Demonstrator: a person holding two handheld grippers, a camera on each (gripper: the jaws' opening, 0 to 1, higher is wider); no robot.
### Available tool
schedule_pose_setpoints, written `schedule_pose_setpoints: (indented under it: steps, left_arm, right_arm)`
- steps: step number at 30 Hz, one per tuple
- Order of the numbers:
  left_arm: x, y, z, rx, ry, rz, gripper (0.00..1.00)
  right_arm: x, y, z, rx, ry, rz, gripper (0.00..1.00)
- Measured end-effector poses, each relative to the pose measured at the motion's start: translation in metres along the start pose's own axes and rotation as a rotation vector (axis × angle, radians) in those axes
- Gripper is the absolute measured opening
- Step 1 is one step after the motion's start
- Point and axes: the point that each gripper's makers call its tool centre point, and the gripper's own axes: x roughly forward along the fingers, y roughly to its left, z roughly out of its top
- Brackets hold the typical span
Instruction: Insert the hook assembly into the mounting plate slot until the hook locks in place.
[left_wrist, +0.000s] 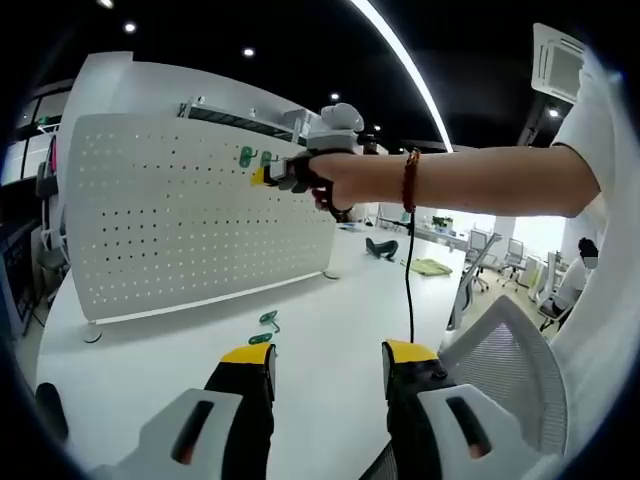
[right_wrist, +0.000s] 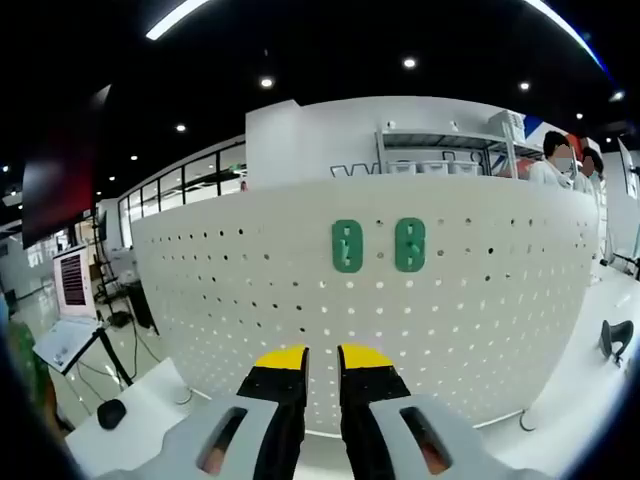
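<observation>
A white pegboard (left_wrist: 190, 220) stands upright on the white table (left_wrist: 330, 300). Two green mounting plates (right_wrist: 347, 246) (right_wrist: 410, 245) hang side by side near its top edge. In the left gripper view they are small green marks (left_wrist: 246, 156), and the right gripper (left_wrist: 272, 176), held by a hand, is up against the board just beside them. In its own view the right gripper (right_wrist: 324, 358) faces the board below the plates, jaws nearly together with nothing seen between them. Two loose green hook parts (left_wrist: 266, 318) (left_wrist: 260, 339) lie on the table just ahead of my open left gripper (left_wrist: 329, 355).
A white mesh chair back (left_wrist: 500, 345) is close on the right. A black object (left_wrist: 380, 248) and a green item (left_wrist: 430, 266) lie farther along the table. A laptop (right_wrist: 72, 285) and a mouse (right_wrist: 110, 412) sit left of the board. People (right_wrist: 555, 160) stand beyond it.
</observation>
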Motion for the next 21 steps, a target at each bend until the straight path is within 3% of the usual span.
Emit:
schedule_pose_setpoints:
  steps: [11,21]
  left_arm:
    - [0.008,-0.012,-0.004,-0.009,0.012,0.018,0.44]
    - [0.008,-0.021,-0.007,-0.007,0.025,0.023,0.44]
  right_arm:
    - [-0.017,0.012,-0.029,-0.037,0.041,0.101,0.09]
    - [-0.030,0.012,-0.075,-0.024,0.115,0.153,0.10]
